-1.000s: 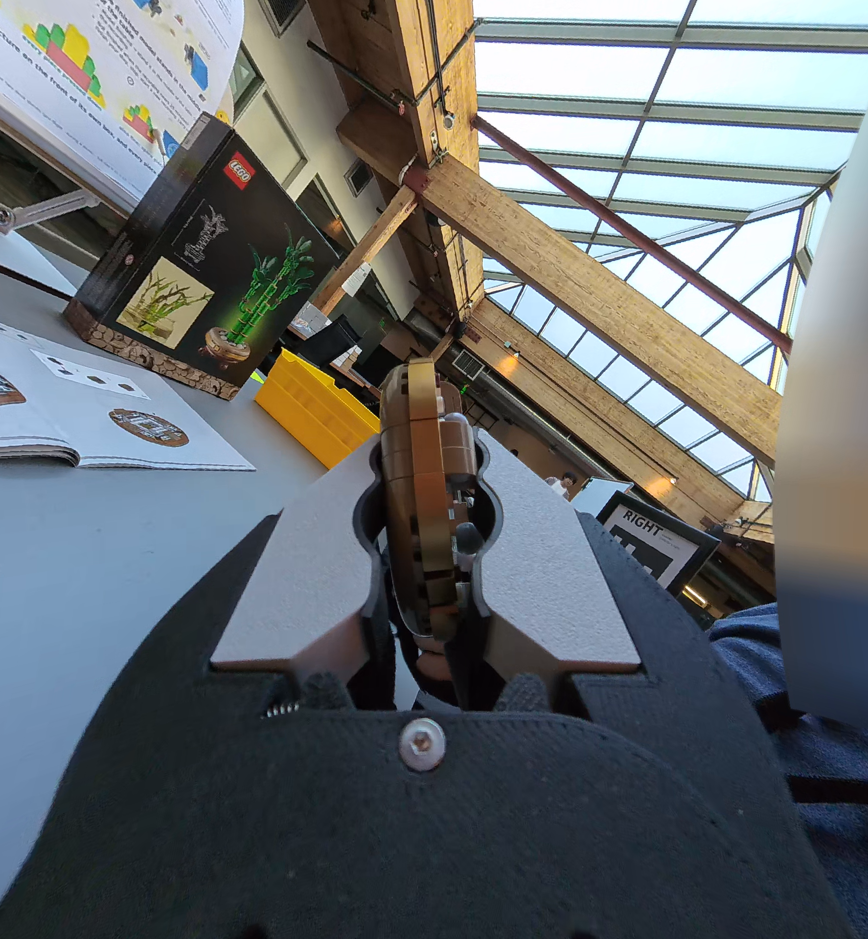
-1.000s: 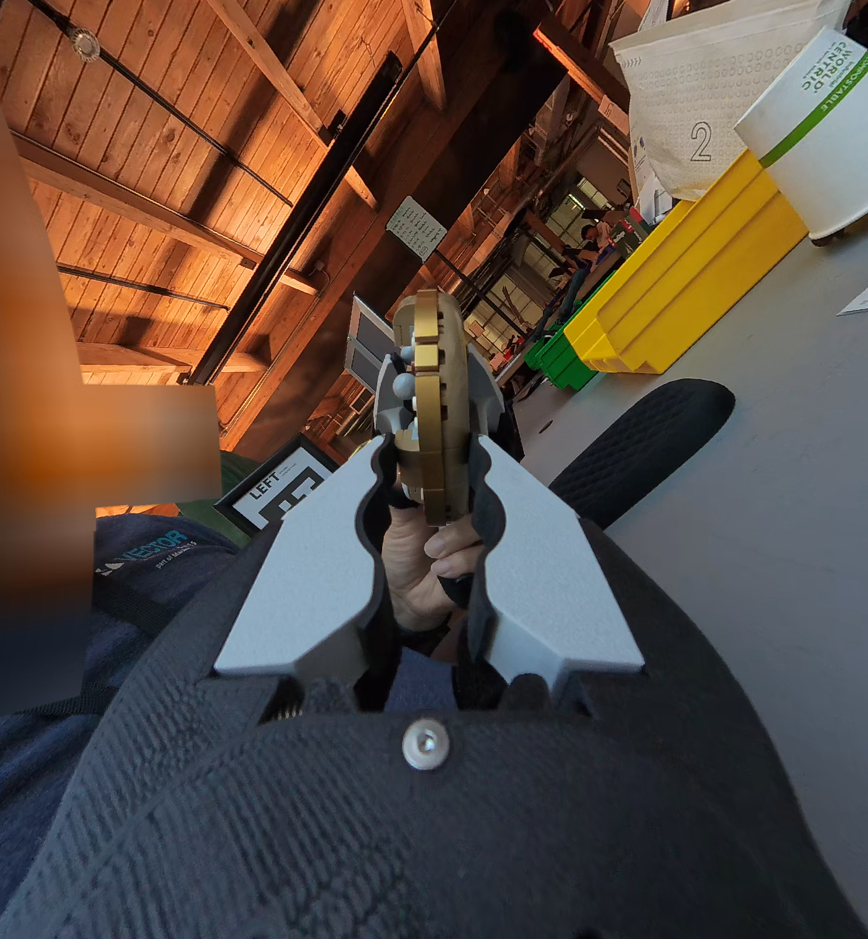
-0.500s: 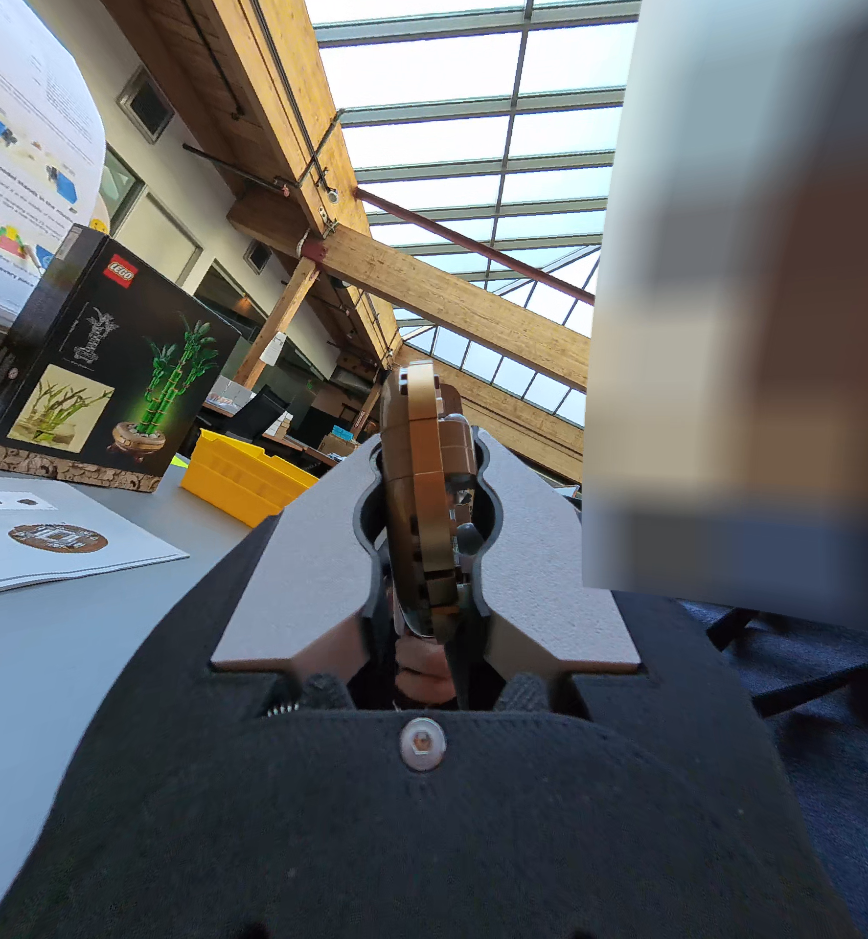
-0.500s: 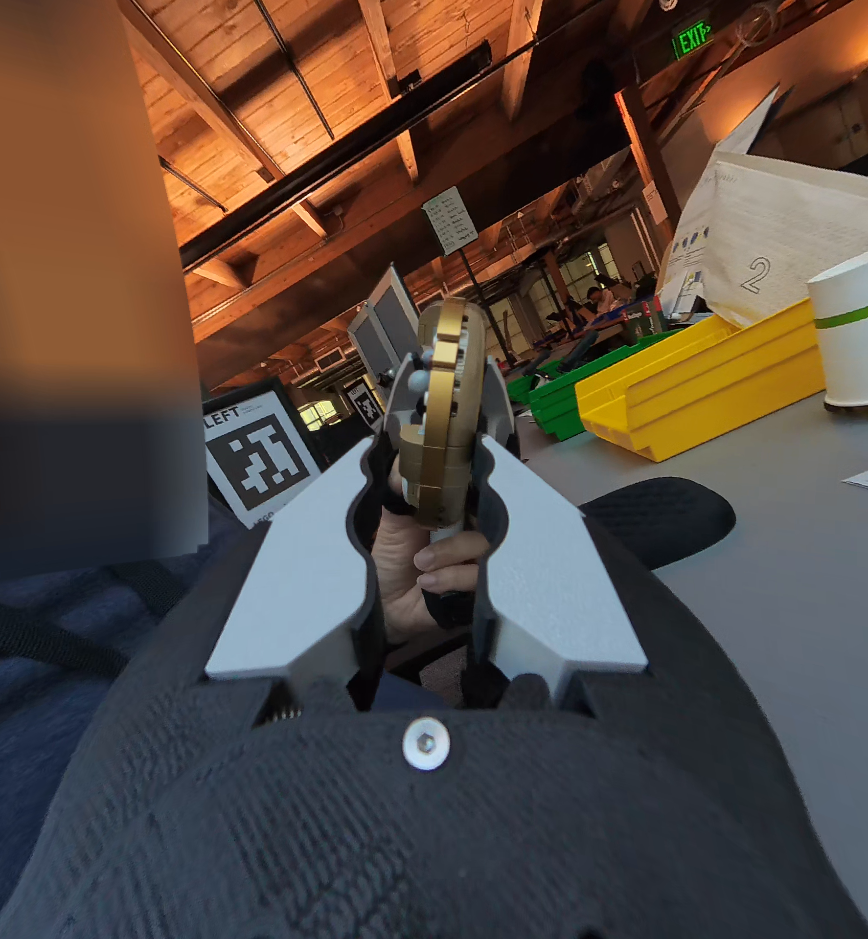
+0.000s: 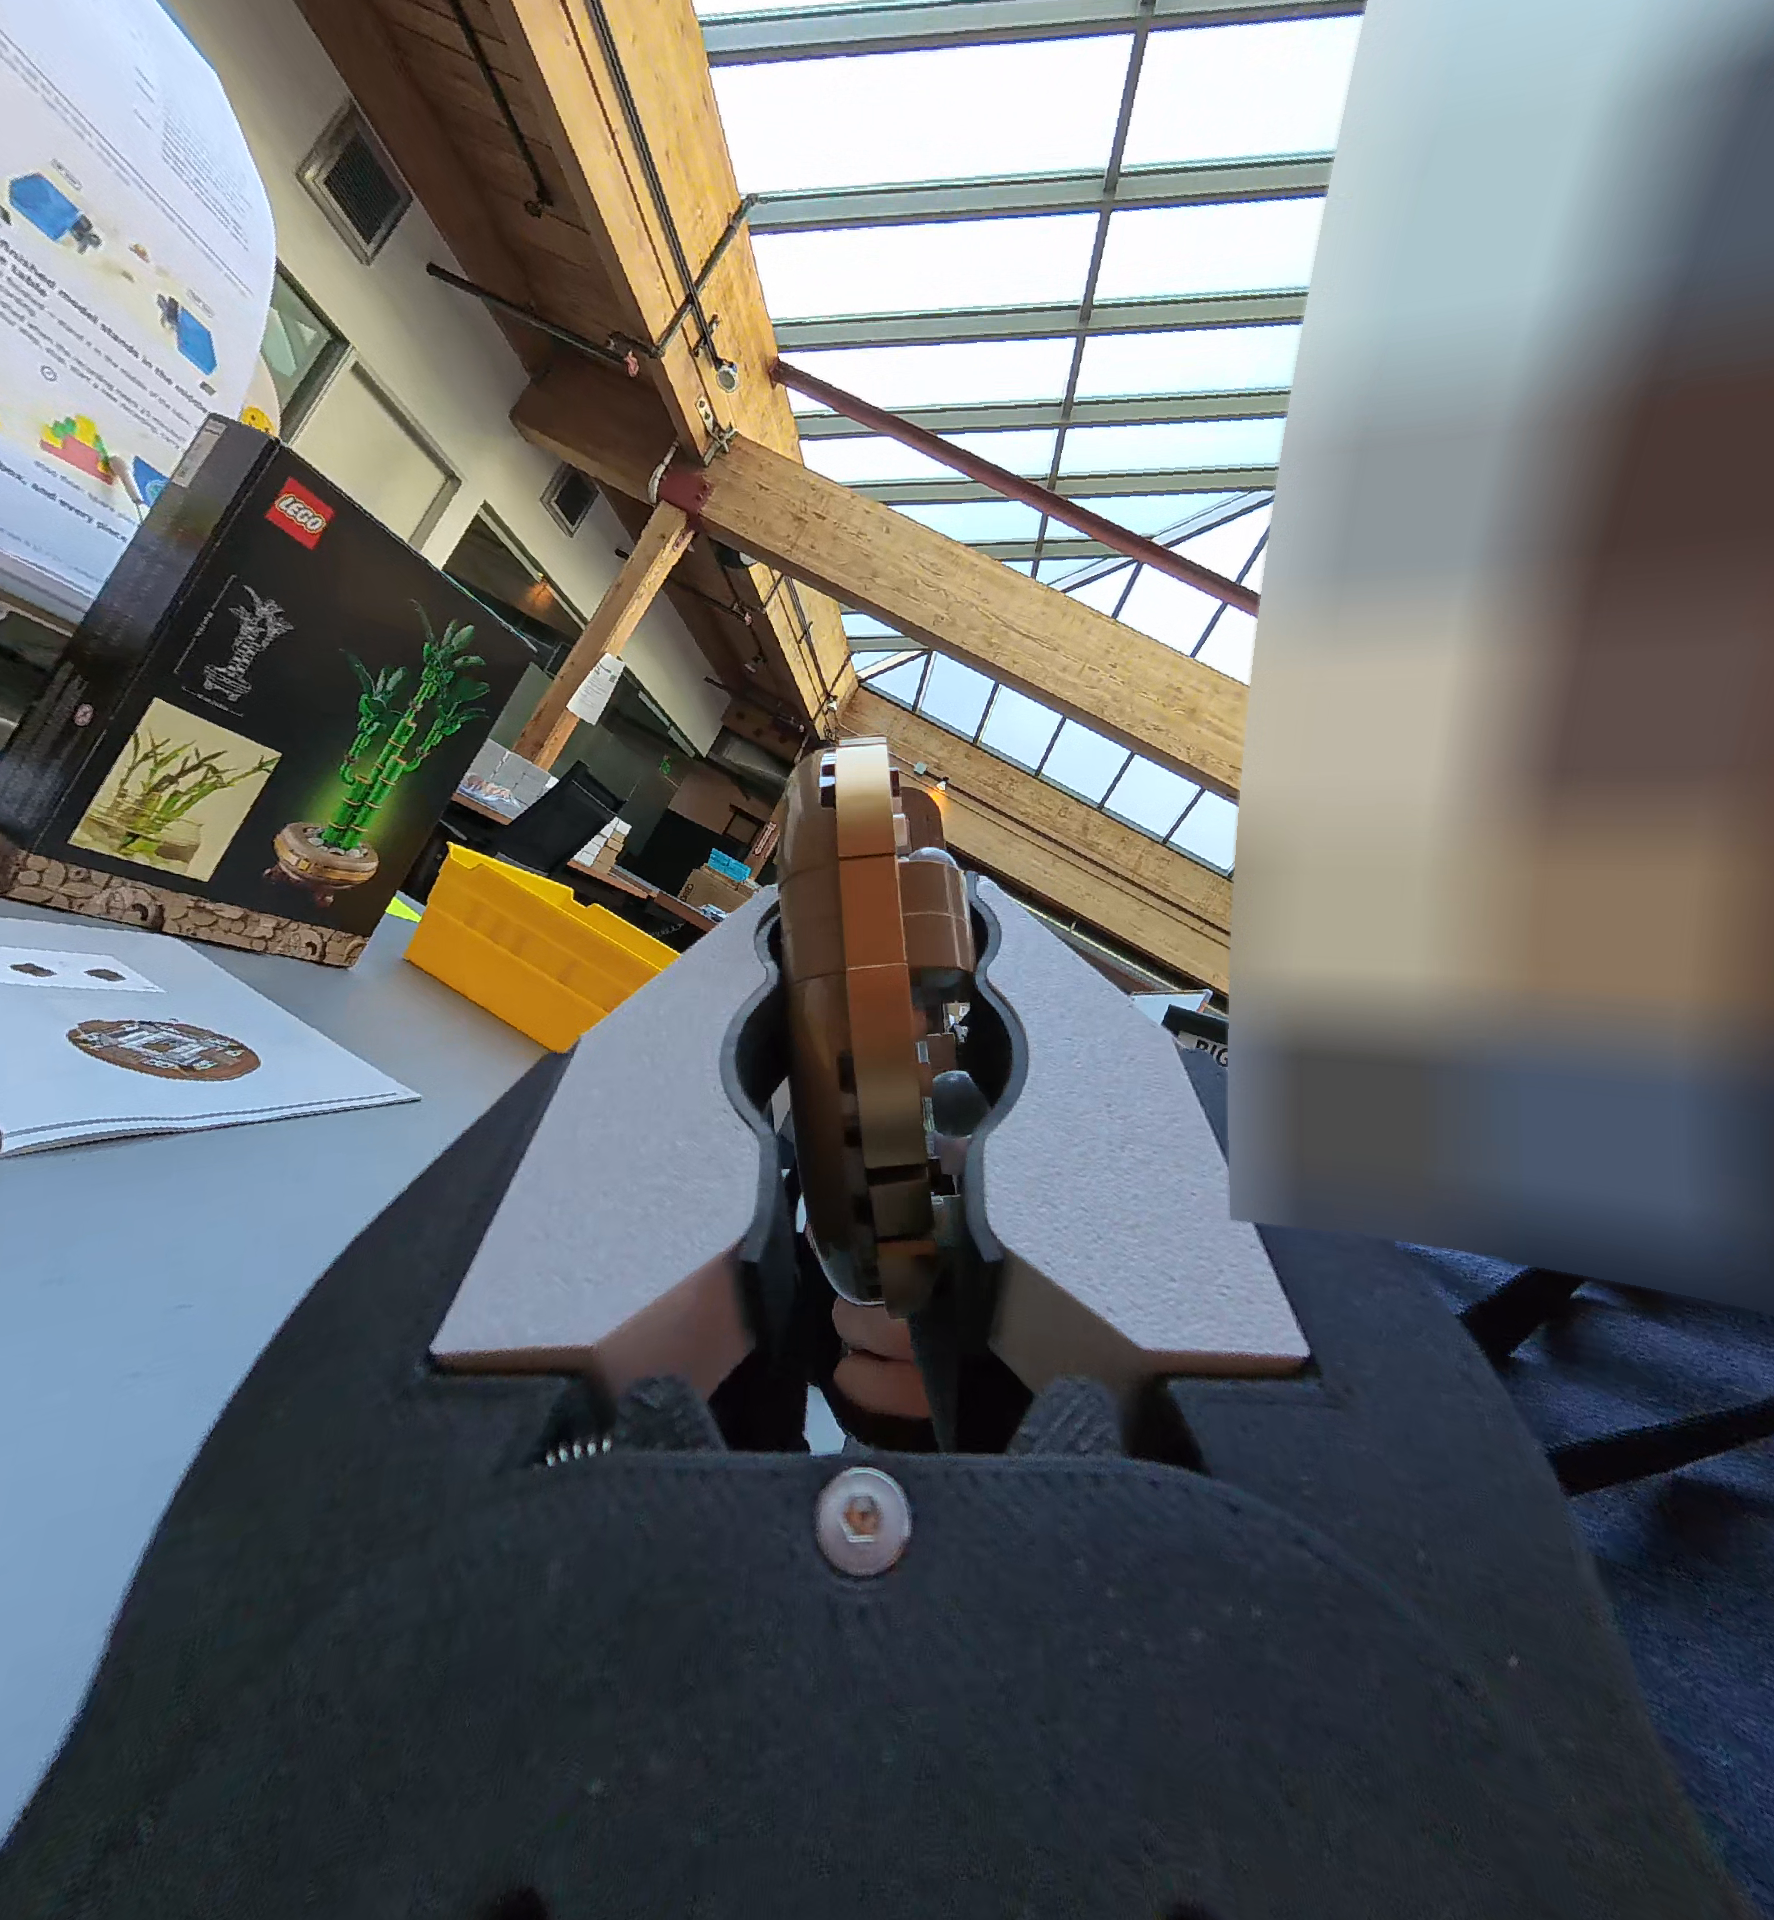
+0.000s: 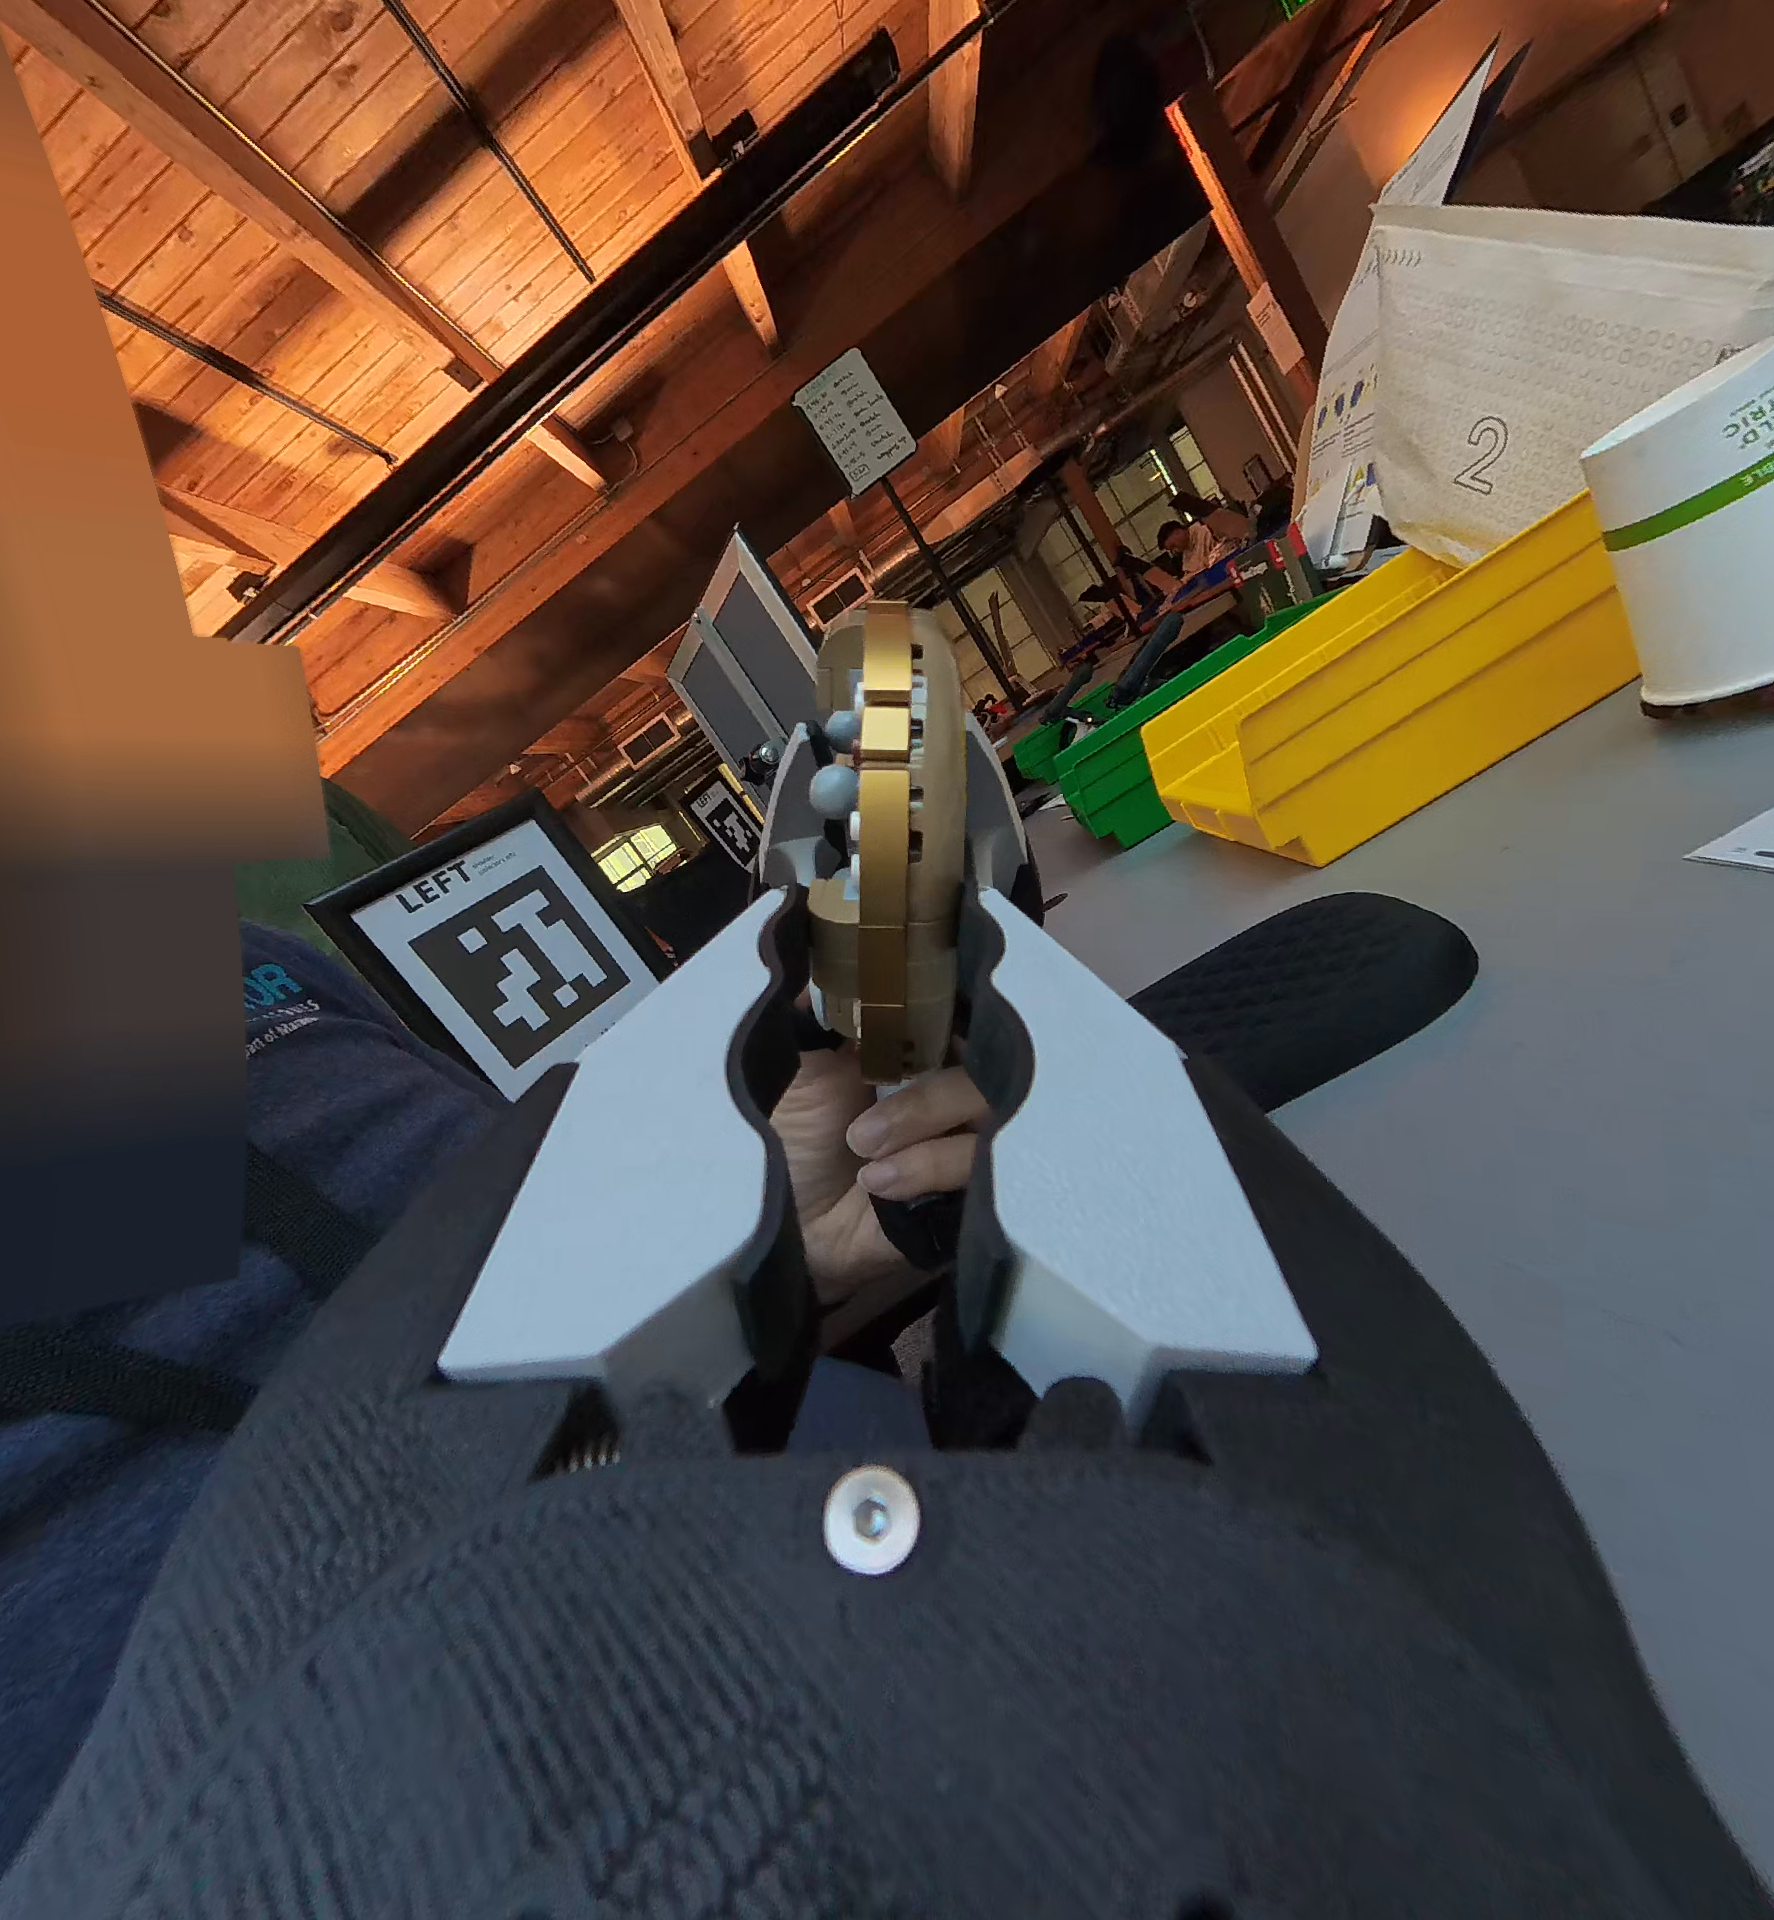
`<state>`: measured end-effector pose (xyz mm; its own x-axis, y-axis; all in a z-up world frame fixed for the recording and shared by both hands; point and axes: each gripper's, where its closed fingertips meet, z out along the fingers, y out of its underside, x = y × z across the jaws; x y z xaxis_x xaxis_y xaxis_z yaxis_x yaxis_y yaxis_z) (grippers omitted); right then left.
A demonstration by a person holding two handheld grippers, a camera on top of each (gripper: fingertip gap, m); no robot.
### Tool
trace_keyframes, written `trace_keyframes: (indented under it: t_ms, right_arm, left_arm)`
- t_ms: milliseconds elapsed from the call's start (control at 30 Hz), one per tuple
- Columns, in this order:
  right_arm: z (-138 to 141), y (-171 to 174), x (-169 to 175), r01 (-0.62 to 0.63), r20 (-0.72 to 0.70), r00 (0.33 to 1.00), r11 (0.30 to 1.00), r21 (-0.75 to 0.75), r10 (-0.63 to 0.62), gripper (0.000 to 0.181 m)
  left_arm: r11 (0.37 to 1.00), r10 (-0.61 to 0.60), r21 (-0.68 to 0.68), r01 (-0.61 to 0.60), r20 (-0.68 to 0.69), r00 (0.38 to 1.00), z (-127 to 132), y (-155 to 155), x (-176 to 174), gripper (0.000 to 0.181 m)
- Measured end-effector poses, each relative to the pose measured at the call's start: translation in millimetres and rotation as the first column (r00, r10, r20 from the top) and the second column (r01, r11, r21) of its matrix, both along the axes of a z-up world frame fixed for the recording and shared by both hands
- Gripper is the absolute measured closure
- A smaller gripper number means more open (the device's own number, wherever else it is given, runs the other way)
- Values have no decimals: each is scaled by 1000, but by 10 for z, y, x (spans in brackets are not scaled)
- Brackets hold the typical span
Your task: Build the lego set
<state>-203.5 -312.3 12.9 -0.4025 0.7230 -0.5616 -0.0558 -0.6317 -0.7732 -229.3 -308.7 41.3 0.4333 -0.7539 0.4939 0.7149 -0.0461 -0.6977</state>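
Note:
A round brown and gold lego assembly [image 5: 862,1018] with small grey ball pieces on one face is held edge-on, above the grey table [image 5: 135,1351]. My left gripper [image 5: 872,914] is shut on it, with the disc deep between its fingers. My right gripper [image 6: 878,904] faces the left one and is shut on the near edge of the same assembly [image 6: 893,831]. The left gripper's pale fingers [image 6: 789,800] show behind the disc in the right wrist view. A hand [image 6: 862,1164] shows below the disc.
A lego box [image 5: 239,707], an open instruction booklet [image 5: 135,1049] and a yellow bin [image 5: 530,956] sit on the table to the left. The right wrist view shows yellow [image 6: 1382,686] and green [image 6: 1101,769] bins, a white cup [image 6: 1735,551] and a paper bag [image 6: 1548,374]. Tip to tip, the grippers are about 4 cm apart. From the left gripper's tips to the white cup [image 6: 1735,551] is close to 35 cm.
Both grippers stay shut on the assembly. The pair has tilted and swung together, so the background shifts in both views; the assembly keeps its place between the fingers.

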Motion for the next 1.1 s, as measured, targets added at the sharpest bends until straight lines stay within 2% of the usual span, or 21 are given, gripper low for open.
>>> trace_keyframes:
  t_ms: [167,333,500,733,867,933,967,1000,1100]
  right_arm:
    - [-35,48,-16,1,13,1000,1000,-23,-1,154]
    - [-113,177,-21,-38,-44,999,980,-197,30,152]
    - [-179,214,-20,-39,-34,999,966,-255,32,154]
    - [-277,240,-28,-51,23,998,960,-275,60,154]
    - [-247,243,-32,-67,-17,998,957,-284,65,155]
    - [-234,225,-39,-72,-35,997,954,-292,64,142]
    - [-243,203,-51,-78,-25,997,953,-293,74,142]
    - [-273,199,-61,-70,-6,997,956,-286,71,153]
    - [-310,228,-63,-62,28,997,952,-299,74,154]
  left_arm:
    - [999,4,-40,-3,18,1000,-43,60,-20,153]
    - [983,35,-180,-27,38,999,-144,234,-53,153]
    - [975,43,-218,-29,60,997,-210,292,-59,153]
    - [963,66,-263,-50,52,996,-304,332,-57,153]
    - [965,69,-257,-56,43,997,-277,336,-64,154]
    - [962,77,-267,-63,41,996,-282,350,-70,154]
    - [960,78,-271,-63,42,996,-296,356,-73,154]
    - [962,68,-268,-50,58,996,-294,349,-72,154]
    - [955,64,-294,-36,85,994,-352,365,-77,154]
